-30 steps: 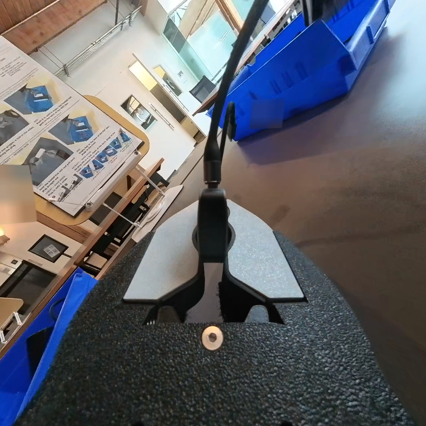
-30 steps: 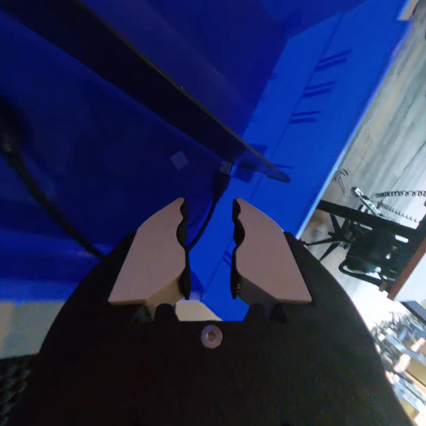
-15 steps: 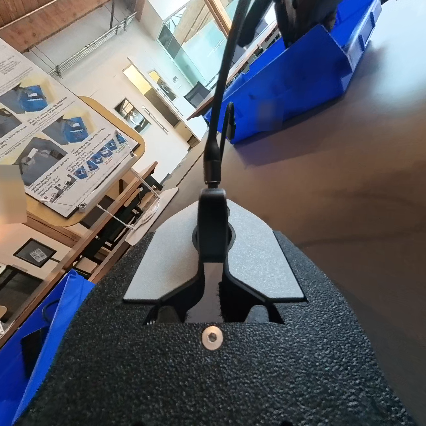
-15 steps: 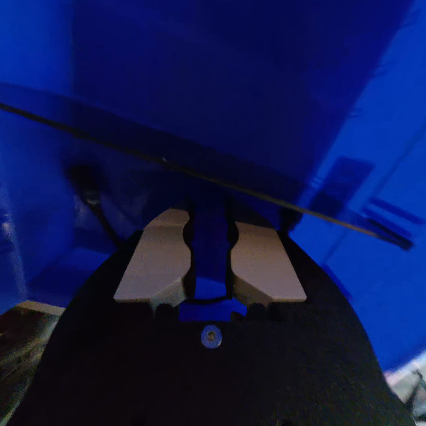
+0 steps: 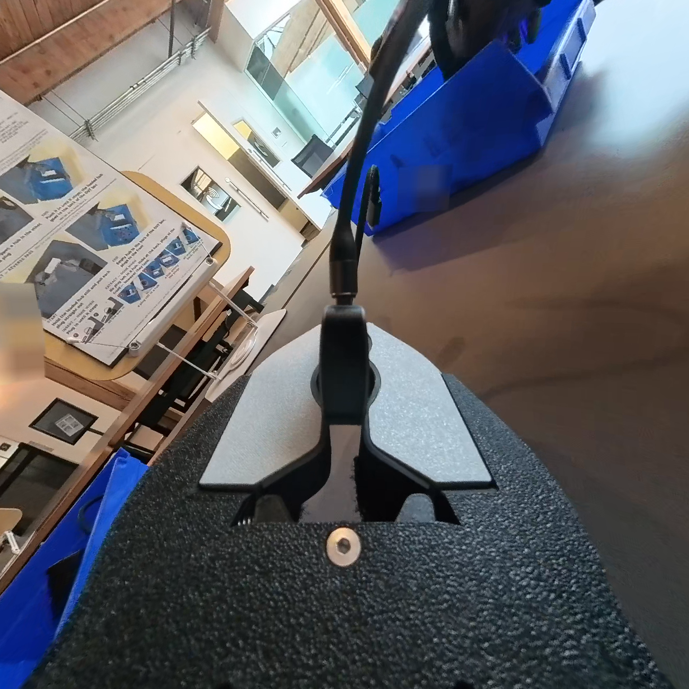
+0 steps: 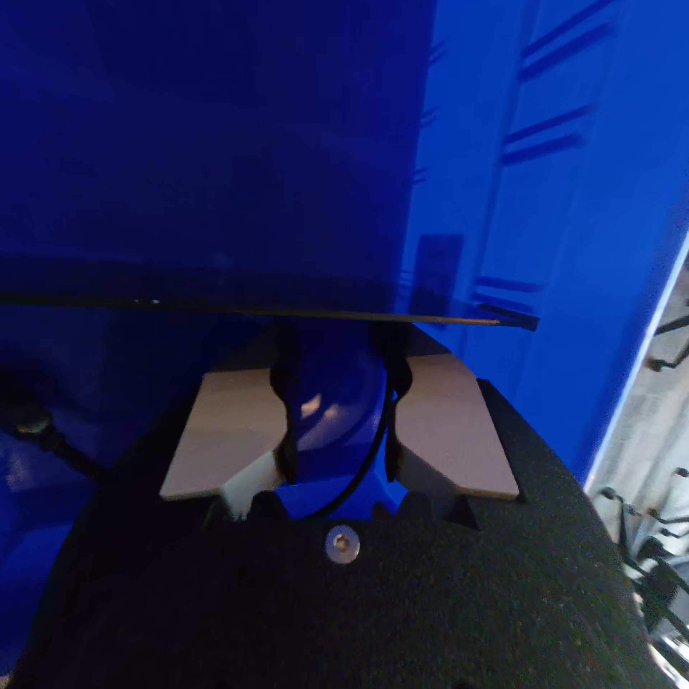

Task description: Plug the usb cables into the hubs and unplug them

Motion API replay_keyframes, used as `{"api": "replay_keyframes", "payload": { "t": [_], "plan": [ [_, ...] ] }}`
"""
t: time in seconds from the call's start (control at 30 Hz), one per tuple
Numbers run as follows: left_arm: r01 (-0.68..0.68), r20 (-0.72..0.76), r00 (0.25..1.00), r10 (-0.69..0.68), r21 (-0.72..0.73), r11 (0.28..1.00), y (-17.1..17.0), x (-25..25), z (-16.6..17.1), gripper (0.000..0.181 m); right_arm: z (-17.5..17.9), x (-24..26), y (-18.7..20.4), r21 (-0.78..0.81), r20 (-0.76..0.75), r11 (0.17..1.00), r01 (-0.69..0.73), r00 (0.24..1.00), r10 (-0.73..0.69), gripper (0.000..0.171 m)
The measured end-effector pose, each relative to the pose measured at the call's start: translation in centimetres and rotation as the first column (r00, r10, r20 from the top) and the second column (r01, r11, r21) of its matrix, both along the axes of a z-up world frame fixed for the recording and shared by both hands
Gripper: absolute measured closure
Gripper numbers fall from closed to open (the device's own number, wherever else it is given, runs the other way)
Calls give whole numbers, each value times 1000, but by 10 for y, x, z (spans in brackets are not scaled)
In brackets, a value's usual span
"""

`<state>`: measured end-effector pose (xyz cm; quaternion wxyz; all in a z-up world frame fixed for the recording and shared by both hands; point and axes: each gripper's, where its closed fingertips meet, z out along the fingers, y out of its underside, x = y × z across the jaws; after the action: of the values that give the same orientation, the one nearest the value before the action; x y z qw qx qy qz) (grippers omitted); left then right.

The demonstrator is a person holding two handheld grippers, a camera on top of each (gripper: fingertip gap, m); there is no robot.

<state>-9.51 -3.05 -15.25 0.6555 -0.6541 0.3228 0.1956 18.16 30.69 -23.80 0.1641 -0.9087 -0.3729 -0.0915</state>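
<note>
— Hub (image 5: 343, 376): where do we have it?
— Clenched in our left tool (image 5: 343, 358), above the bench (image 5: 559, 335), cable (image 5: 358, 149) rising from it.
— Our right tool (image 6: 337, 376)?
— Parted, empty, inside the blue bin (image 6: 559, 186).

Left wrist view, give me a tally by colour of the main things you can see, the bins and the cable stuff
Blue: 2, the blue bin on the table and the blue bin at the lower left
Black: 2, the black hub shut in the left gripper and the black cable running up from it
Total: 4
</note>
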Motion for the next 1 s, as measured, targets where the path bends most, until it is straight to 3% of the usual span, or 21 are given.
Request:
{"api": "replay_keyframes", "payload": {
  "t": [0.1, 0.17, 0.2, 0.33, 0.4, 0.47, 0.57, 0.67, 0.83, 0.87, 0.93, 1.0],
  "plan": [
    [10, -1, 1000, -10, 2, 1000, -1, 2, 2, 169, 1, -6, -6, -91, -78, 996, -13, 997, 6, 114],
    [14, -5, 1000, -14, 2, 1000, -2, 3, 2, 169, -3, -16, -24, -233, -176, 971, -57, 984, 16, 138],
    [14, -8, 1000, -14, 3, 1000, -2, 4, 2, 169, -5, -24, -32, -296, -244, 951, -93, 969, 19, 133],
    [14, -11, 1000, -14, 7, 1000, -2, 4, 5, 169, 17, -15, -28, -196, -214, 976, -95, 975, 52, 115],
    [15, -16, 1000, -15, -2, 1000, -2, 4, 2, 169, 28, -11, -24, -128, -175, 989, -72, 983, 49, 118],
    [15, -28, 1000, -15, -5, 1000, -1, 5, 1, 169, 26, -11, -44, -213, -142, 966, -146, 983, 117, 120],
    [18, -33, 999, -18, -3, 1000, -2, 6, 1, 169, 26, -23, -94, -388, -263, 805, -449, 891, 370, 122],
    [19, -33, 999, -19, -11, 1000, -1, 5, -1, 169, 28, -21, -104, -346, -240, 651, -675, 735, 635, 127],
    [22, -39, 999, -22, -17, 1000, 0, 7, -3, 169, 21, -30, -109, -355, -236, 595, -721, 685, 689, 125],
    [21, -41, 999, -22, -17, 1000, 0, 7, -3, 169, 15, -28, -105, -356, -193, 592, -723, 676, 711, 133],
    [17, -42, 999, -18, -16, 1000, 0, 6, -2, 169, 6, -28, -100, -348, -150, 579, -737, 654, 742, 167],
    [12, -35, 999, -12, -14, 1000, 0, 5, -1, 169, 14, -39, -100, -282, -197, 561, -778, 619, 760, 167]
  ]
}}
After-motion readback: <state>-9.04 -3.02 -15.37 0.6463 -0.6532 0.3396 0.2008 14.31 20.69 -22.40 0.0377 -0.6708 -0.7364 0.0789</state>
